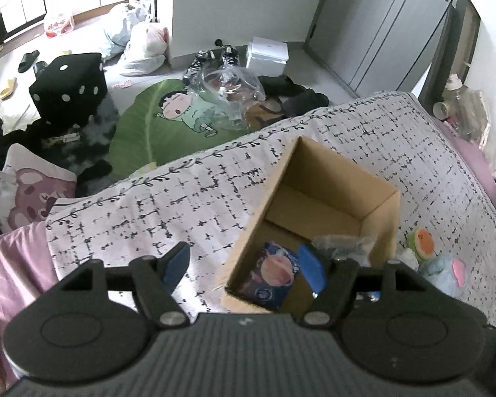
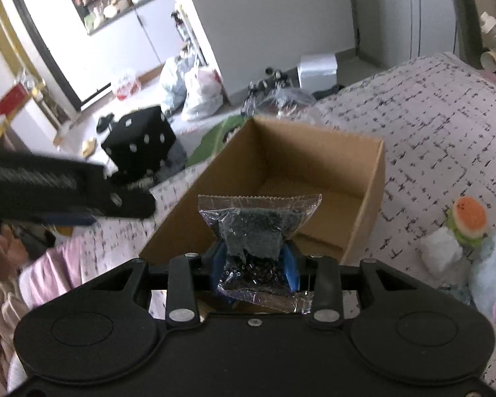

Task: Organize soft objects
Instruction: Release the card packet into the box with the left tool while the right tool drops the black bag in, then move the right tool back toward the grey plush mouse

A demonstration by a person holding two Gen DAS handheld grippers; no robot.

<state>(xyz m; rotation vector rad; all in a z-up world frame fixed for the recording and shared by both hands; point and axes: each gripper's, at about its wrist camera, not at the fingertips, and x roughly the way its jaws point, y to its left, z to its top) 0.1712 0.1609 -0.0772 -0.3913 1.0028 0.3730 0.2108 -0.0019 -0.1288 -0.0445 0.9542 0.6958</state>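
The right gripper is being held clenched on a clear packet of dark beads. The packet is being squeezed at its waist between the two blue pads, with its serrated top seal standing upward and forward of the fingertips and its lower end hanging back toward the gripper body. The long axis of the packet is therefore being kept roughly in line with the fingers.

The relation that governs the coming move is this: the open cardboard box is lying directly ahead of and below the held packet, on the patterned bed cover, with its near rim just under the fingertips. The packet is being carried over the near end of the opening, so a short forward and downward travel is judged sufficient before release.

The left gripper is being held released, its jaws spread wide and nothing between them. It is being positioned over the near left corner of the same box, where a blue printed pack is already lying on the box floor.

Toward the right edge of the bed cover, beside the box, plush toys are lying apart from both grippers; the right gripper is judged the nearer to them.
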